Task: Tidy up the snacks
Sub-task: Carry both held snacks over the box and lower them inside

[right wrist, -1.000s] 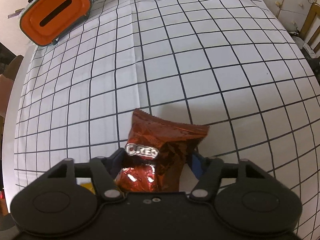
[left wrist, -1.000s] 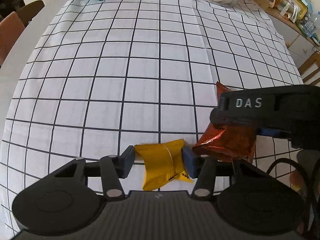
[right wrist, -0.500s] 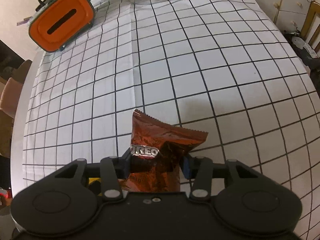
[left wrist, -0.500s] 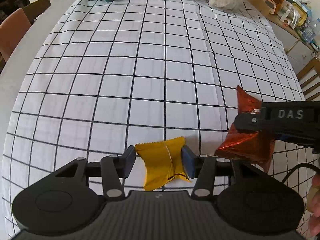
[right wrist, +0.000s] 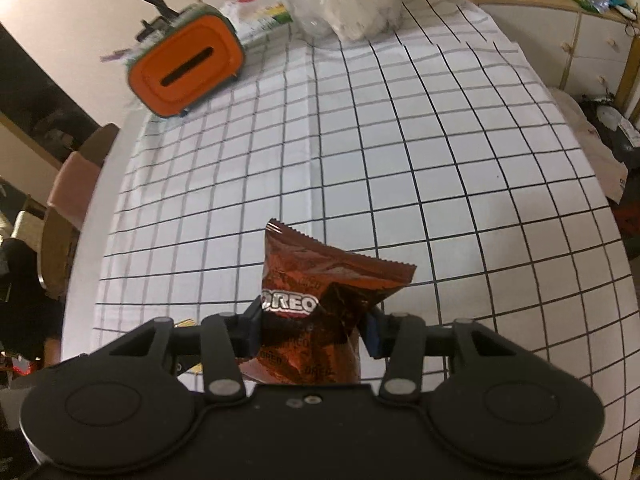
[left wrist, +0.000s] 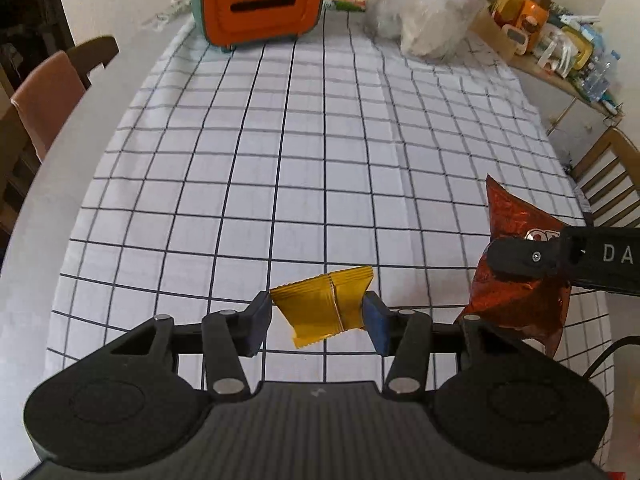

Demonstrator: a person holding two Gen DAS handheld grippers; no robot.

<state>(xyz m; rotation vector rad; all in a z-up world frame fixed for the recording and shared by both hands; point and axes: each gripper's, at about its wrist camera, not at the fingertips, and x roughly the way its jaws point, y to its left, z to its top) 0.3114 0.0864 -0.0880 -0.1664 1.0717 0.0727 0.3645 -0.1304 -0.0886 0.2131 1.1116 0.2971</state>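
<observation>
**A:** What are your fingers doing?

**B:** My left gripper [left wrist: 318,316] is clamped on a yellow packet [left wrist: 326,306], one pad pressing each side of it. My right gripper [right wrist: 312,330] is pinching a red Oreo bag [right wrist: 320,300]. Its jaws have just been closing, and the foil between them is now crumpled in at the waist. Both snacks look clear of the tablecloth [left wrist: 320,160]; I see no part of either resting on it.

**A:** So what is done?

**B:** As I judge it, only the pick-up. Each hand has one snack and neither has been set down anywhere.

**A:** Where would they go?

**B:** The cloth ahead of me is bare across the middle. At the far end stands an orange box [left wrist: 260,4] with a dark slot in its face, and just beside it a clear plastic bag [left wrist: 420,20] holding something pale. My guess is that one of them is the target, but nothing here tells me which.

**A:** What remains, then?

**B:** The carry across the table and the placing of both packets. Whether more snacks wait out of view, I cannot tell.
</observation>
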